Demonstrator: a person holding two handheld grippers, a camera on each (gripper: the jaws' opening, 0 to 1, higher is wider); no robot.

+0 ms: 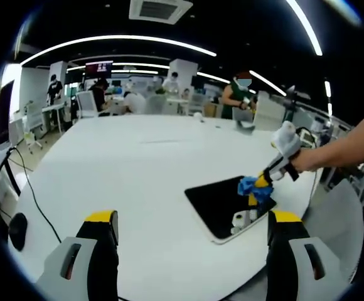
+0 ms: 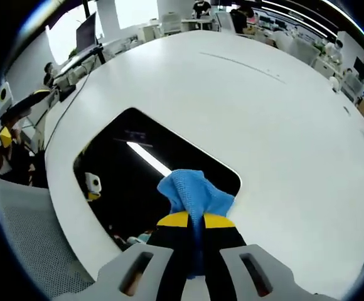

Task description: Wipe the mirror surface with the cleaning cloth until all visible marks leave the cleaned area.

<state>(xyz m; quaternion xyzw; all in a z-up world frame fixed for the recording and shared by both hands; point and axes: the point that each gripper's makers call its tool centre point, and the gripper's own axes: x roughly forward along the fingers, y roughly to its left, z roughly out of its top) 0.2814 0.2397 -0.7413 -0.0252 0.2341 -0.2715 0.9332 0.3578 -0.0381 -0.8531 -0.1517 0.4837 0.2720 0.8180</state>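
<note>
- Right hand-held gripper (image 2: 194, 221) has its jaws pinched tight on the blue cleaning cloth (image 2: 193, 191), which bunches out past the tips and presses down on the mirror (image 2: 132, 157).
- That cloth looks soft, light and floppy; I'd judge the pinch near its middle is the right hold, leaving a loose pad to drag flat over the glass.
- The mirror lies flat on the white desk (image 2: 263, 125) near its edge, dark and reflecting a ceiling light strip. Probably smooth, rigid and fragile, and it may slide under a hard push, so gentle strokes suit it.
- Left hand-held gripper (image 1: 191, 226) hangs above the desk with jaws spread wide, holding nothing, well apart from the mirror.
- A grey mesh chair (image 2: 31, 232) sits just off the desk edge; cables (image 1: 34, 194) trail down the far side.
- Nothing blocks the wiping path; beyond, people work at distant desks.
</note>
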